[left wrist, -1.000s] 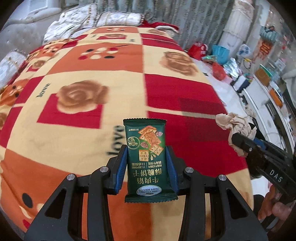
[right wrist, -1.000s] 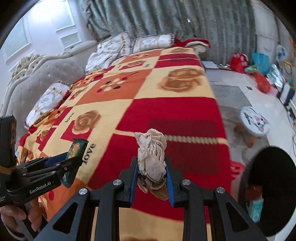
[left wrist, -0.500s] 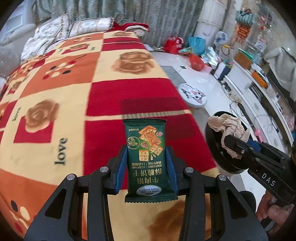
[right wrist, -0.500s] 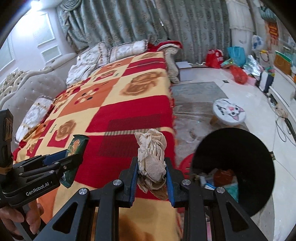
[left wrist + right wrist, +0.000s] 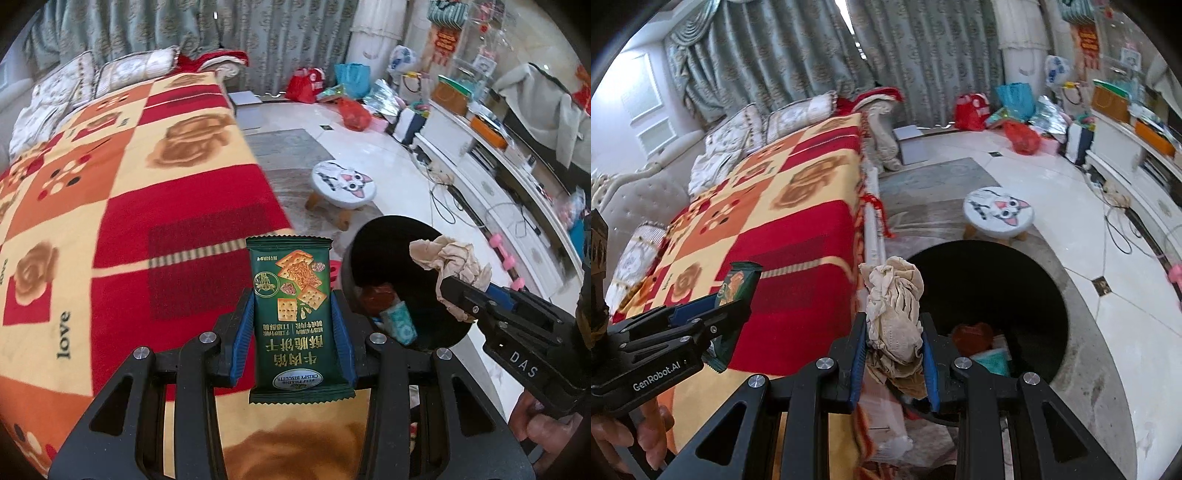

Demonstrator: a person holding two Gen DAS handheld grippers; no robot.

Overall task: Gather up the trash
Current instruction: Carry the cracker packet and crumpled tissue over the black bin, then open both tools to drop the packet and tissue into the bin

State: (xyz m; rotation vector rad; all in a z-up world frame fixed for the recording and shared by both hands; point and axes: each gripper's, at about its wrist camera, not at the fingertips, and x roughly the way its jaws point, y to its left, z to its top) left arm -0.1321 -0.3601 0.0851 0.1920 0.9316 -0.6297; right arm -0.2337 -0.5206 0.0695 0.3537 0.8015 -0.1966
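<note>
My left gripper [image 5: 293,325] is shut on a green biscuit packet [image 5: 295,317], held upright over the bed's edge. My right gripper [image 5: 894,332] is shut on a crumpled beige tissue wad [image 5: 894,310]. A black round trash bin [image 5: 1027,295] stands on the floor beside the bed, with several bits of trash at its bottom. In the left wrist view the bin [image 5: 380,243] is just right of the packet, and the tissue [image 5: 450,266] in the right gripper [image 5: 448,284] hangs over its right rim. The right wrist view shows the left gripper [image 5: 738,295] at the left, over the blanket.
A red, orange and cream patterned blanket [image 5: 129,192] covers the bed, with pillows [image 5: 746,129] at its far end. A small white cat-face stool [image 5: 997,210] stands beyond the bin. Bags [image 5: 354,110] and clutter lie by the curtains; a white cabinet [image 5: 480,166] runs along the right.
Both grippers swung rightward from over the bed toward the floor side, carrying packet and tissue. The black bin has come into view and now sits close under the tissue.
</note>
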